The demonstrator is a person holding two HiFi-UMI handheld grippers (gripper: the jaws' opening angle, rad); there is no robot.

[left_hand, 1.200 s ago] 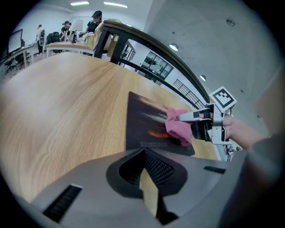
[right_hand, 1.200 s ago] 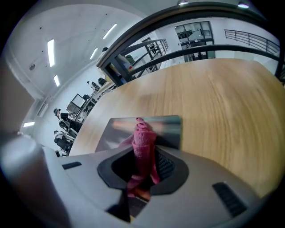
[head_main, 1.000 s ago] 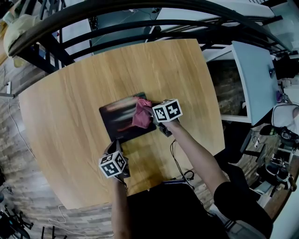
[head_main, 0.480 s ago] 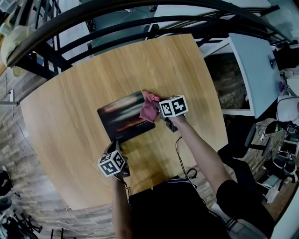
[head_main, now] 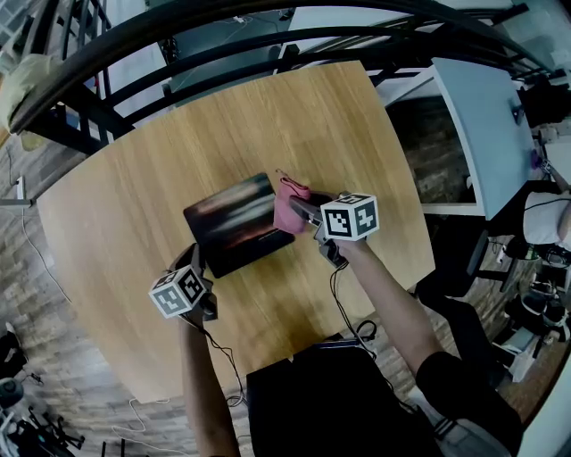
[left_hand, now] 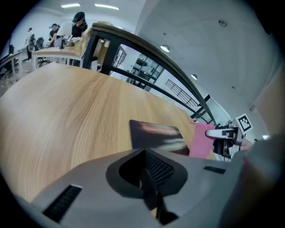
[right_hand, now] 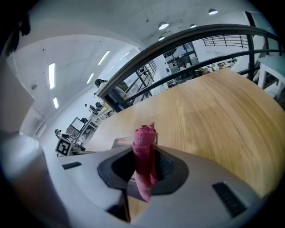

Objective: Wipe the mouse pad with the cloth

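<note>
The dark mouse pad (head_main: 234, 223) lies flat in the middle of the round wooden table (head_main: 125, 205). A pink cloth (head_main: 287, 203) hangs at the pad's right edge, pinched in my right gripper (head_main: 302, 207). In the right gripper view the cloth (right_hand: 144, 153) stands bunched upright between the jaws. My left gripper (head_main: 196, 259) hovers just off the pad's near-left corner, jaws together with nothing in them. From the left gripper view I see the pad (left_hand: 153, 135), the cloth (left_hand: 201, 140) and my right gripper (left_hand: 221, 133) beyond it.
A curved black railing (head_main: 268, 27) runs behind the table. A pale blue desk (head_main: 482, 116) stands to the right. A black cable (head_main: 343, 308) trails off the table's near edge by my right arm. Bare wood surrounds the pad.
My right gripper has carried the cloth rightward across the pad to its right edge. My left gripper has shifted left, away from the pad's near corner.
</note>
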